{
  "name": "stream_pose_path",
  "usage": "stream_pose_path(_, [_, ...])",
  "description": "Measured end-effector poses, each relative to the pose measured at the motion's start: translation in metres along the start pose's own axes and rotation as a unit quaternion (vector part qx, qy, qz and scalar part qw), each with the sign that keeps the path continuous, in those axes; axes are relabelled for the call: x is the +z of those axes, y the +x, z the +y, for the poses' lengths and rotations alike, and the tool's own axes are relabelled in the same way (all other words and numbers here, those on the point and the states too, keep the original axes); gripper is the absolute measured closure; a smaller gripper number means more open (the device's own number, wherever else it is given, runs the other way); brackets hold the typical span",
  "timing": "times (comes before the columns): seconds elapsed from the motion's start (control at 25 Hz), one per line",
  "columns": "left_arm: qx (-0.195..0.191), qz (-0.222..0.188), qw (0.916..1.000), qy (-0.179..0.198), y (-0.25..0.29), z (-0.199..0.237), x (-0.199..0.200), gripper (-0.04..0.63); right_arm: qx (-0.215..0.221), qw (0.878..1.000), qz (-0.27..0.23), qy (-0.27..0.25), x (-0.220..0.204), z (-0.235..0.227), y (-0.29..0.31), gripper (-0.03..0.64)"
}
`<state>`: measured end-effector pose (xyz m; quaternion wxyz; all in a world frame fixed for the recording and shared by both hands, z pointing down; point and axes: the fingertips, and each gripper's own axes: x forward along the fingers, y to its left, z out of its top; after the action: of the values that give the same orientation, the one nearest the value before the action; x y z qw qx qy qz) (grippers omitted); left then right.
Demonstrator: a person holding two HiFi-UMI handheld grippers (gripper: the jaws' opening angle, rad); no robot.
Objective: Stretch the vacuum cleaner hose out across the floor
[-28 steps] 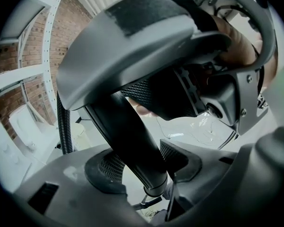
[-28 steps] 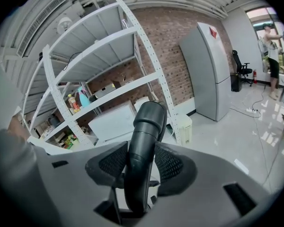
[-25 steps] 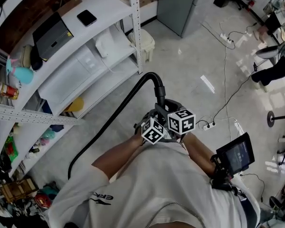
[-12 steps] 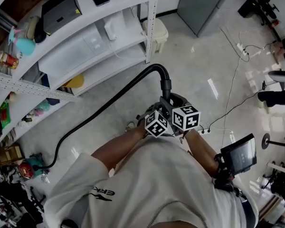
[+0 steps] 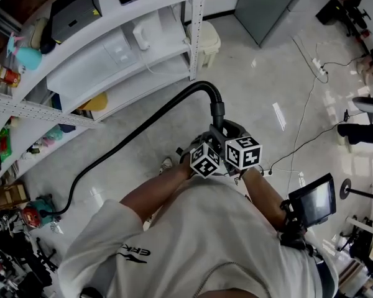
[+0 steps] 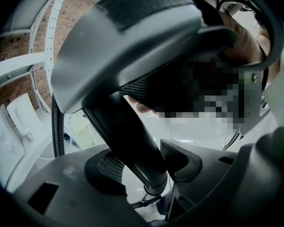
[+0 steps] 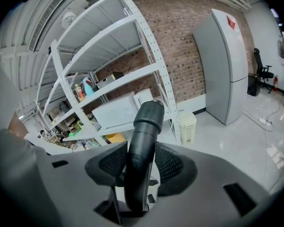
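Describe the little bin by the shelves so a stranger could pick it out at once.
Find the white shelving and follow it to the end post nearest the tall grey cabinet. The bin stands on the floor beside that post's foot. It is the only squat cream box with a lid there, and it sits on no shelf.

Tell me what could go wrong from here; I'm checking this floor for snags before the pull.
The hose runs close past the shelf post toward clutter at its far end; pulling might snag there. Loose cables cross the floor near the person, a trip risk. The left tool and right tool grip only the smooth rigid end, which might slip.
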<state>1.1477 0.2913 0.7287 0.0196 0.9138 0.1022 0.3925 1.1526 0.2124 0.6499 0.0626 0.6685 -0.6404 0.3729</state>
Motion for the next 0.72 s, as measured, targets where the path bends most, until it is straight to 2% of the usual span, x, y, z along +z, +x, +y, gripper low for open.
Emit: stream_pose_path(0.72, [0.008,-0.007,0.9998,-0.015,0.022,0.002,0.023,0.391,0.015,1.0,0.005,-0.022,0.01,-0.024,-0.003,0.44])
